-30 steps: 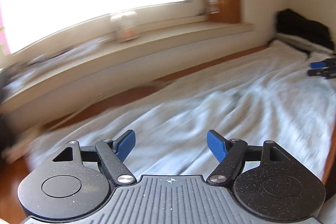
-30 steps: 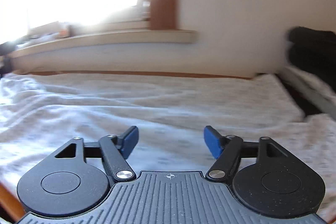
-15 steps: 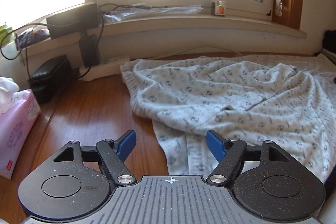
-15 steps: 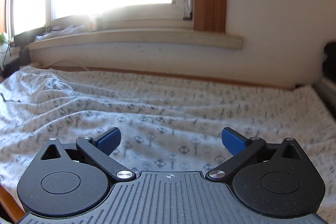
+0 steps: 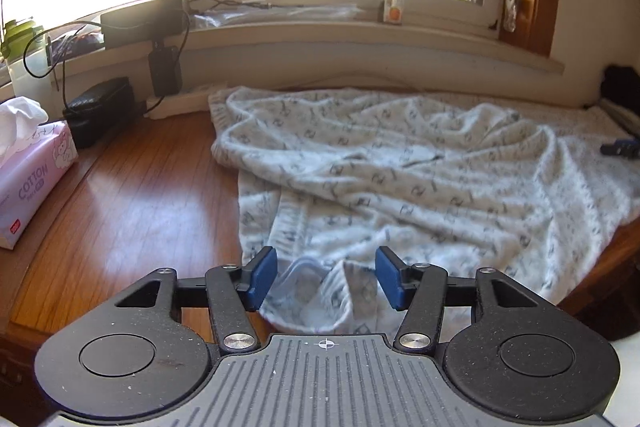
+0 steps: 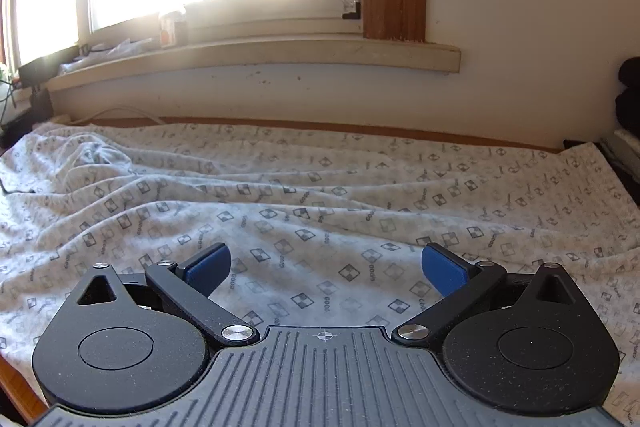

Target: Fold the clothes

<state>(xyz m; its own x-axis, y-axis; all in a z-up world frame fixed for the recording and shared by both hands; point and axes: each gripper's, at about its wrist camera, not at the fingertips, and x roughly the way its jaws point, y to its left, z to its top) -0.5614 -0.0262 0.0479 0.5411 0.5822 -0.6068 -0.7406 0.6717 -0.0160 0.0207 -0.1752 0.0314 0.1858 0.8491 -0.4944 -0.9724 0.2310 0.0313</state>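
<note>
A pale grey garment (image 5: 400, 179) with a small dark print lies rumpled across a wooden table (image 5: 152, 195). Its near end, a cuff or hem (image 5: 320, 291), sits between the blue pads of my left gripper (image 5: 326, 277), which is open and not closed on the cloth. In the right wrist view the same garment (image 6: 320, 195) spreads wide and wrinkled under my right gripper (image 6: 326, 267), whose jaws stand wide open just above the fabric. The right gripper's tips (image 5: 618, 148) show at the far right edge of the left wrist view.
A pink tissue pack (image 5: 32, 175) sits at the table's left. Black adapters and cables (image 5: 132, 79) line the back left below the windowsill (image 5: 360, 31), which holds a small jar (image 5: 392, 3). A dark bundle (image 6: 630, 95) lies at the far right by the wall.
The left gripper swung left, then moved down and forward until the garment's near end lies between its pads. The right gripper opened wider and settled low over the cloth.
</note>
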